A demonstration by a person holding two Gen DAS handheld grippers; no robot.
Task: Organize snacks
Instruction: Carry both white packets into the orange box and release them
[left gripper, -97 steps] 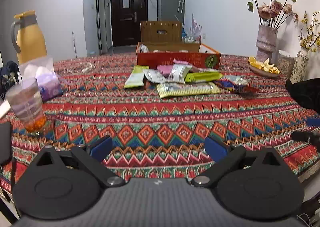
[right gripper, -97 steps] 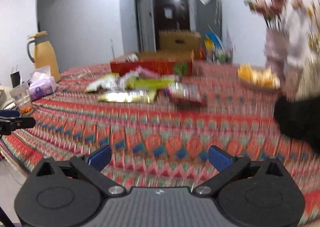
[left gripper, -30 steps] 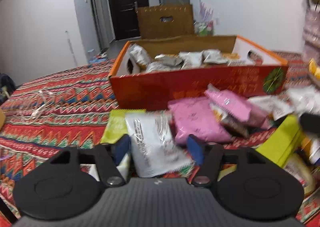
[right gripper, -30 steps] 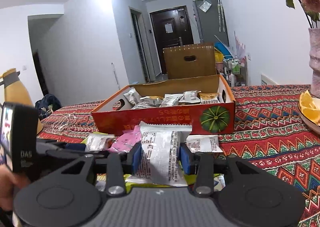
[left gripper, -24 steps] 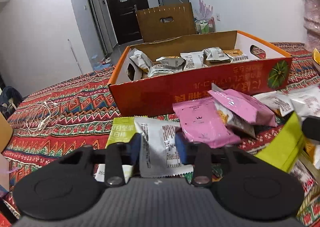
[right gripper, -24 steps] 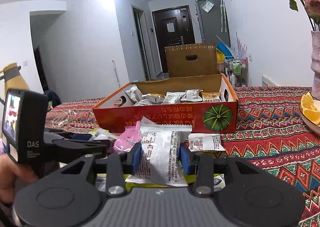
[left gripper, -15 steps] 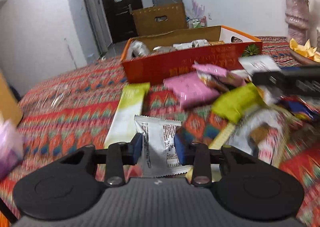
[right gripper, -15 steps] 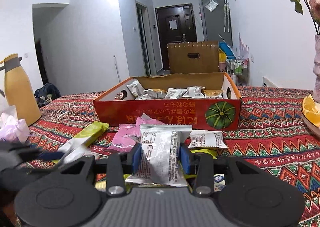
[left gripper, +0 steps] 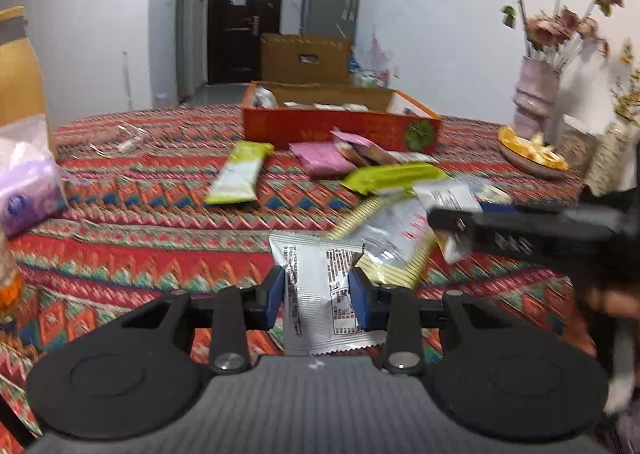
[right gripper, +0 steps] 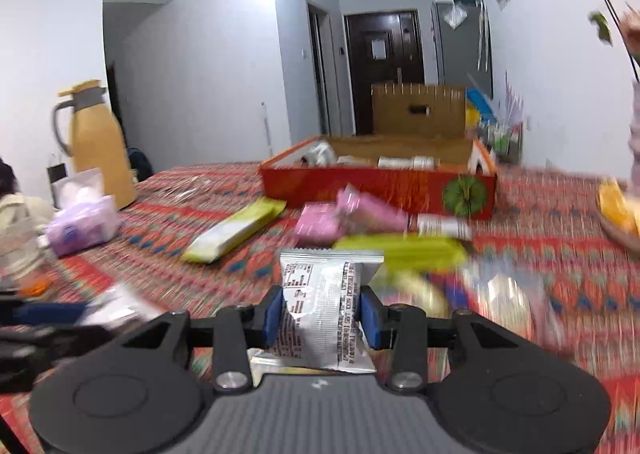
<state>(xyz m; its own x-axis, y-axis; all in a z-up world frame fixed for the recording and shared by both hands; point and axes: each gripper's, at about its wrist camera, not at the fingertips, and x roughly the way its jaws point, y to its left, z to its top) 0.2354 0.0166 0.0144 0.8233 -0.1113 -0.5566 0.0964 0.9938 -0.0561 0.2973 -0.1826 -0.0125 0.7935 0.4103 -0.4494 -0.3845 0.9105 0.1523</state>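
Observation:
My left gripper (left gripper: pixel 318 296) is shut on a silver snack packet (left gripper: pixel 320 294), held above the patterned tablecloth well short of the orange box (left gripper: pixel 340 126). My right gripper (right gripper: pixel 322 316) is shut on another silver snack packet (right gripper: pixel 326 306), also back from the orange box (right gripper: pixel 376 182). The right gripper's arm shows at the right of the left wrist view (left gripper: pixel 540 230). Loose snacks lie before the box: a pale green bar (left gripper: pixel 240 174), pink packets (left gripper: pixel 320 158), a lime green pack (left gripper: pixel 392 174) and a striped yellow pack (left gripper: pixel 384 254).
A purple tissue pack (left gripper: pixel 28 190) and a yellow thermos (right gripper: pixel 100 146) stand at the left. A vase of dried roses (left gripper: pixel 536 102) and a plate of orange peel (left gripper: pixel 532 154) are at the right. A brown crate (left gripper: pixel 306 58) stands behind the box.
Both grippers closed on silver packets by the box and have pulled back toward the table's near edge, carrying them. The box now looks farther away in both views.

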